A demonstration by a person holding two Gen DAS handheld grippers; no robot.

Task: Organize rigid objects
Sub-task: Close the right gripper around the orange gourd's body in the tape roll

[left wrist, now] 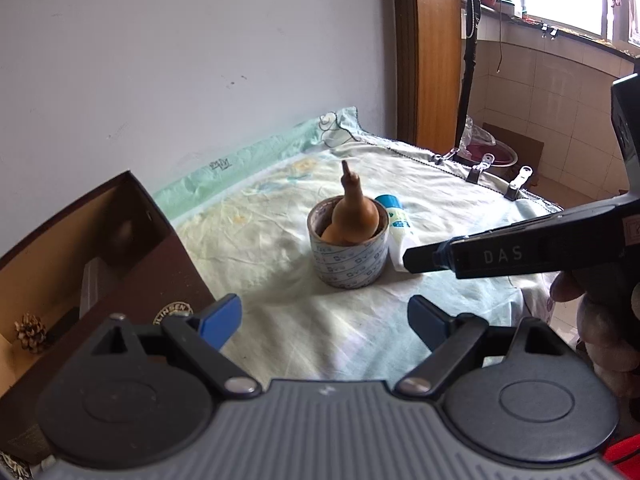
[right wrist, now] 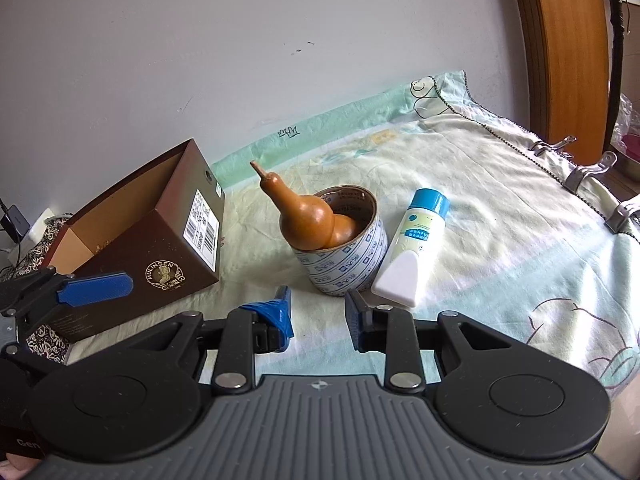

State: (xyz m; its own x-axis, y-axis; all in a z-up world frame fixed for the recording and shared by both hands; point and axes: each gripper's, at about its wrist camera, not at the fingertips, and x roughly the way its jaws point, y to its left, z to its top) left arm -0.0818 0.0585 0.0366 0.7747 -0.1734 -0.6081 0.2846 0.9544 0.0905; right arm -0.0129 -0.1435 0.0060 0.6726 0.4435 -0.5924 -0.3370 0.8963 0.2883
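A tan gourd [left wrist: 352, 212] [right wrist: 306, 216] stands tilted inside a roll of printed tape [left wrist: 348, 264] [right wrist: 344, 268] on the pale cloth. A white bottle with a blue cap [left wrist: 394, 220] [right wrist: 416, 248] lies right beside the roll. An open brown box [left wrist: 132, 256] [right wrist: 160, 240] lies to the left, with a pine cone [left wrist: 30, 332] inside. My left gripper [left wrist: 324, 320] is open and holds nothing, short of the roll. My right gripper [right wrist: 318, 314] [left wrist: 412, 259] also stands open and holds nothing, its tips just in front of the roll and the bottle's base. One of the left gripper's fingers [right wrist: 96, 284] shows by the box.
A white wall runs behind the cloth-covered table [right wrist: 500, 216]. Metal clips [left wrist: 520, 178] [right wrist: 588, 172] pin the cloth at its far right edge, with a wooden door frame [right wrist: 560, 60] beyond. A person's hand [left wrist: 600, 320] grips the right tool. A charger [right wrist: 12, 216] lies far left.
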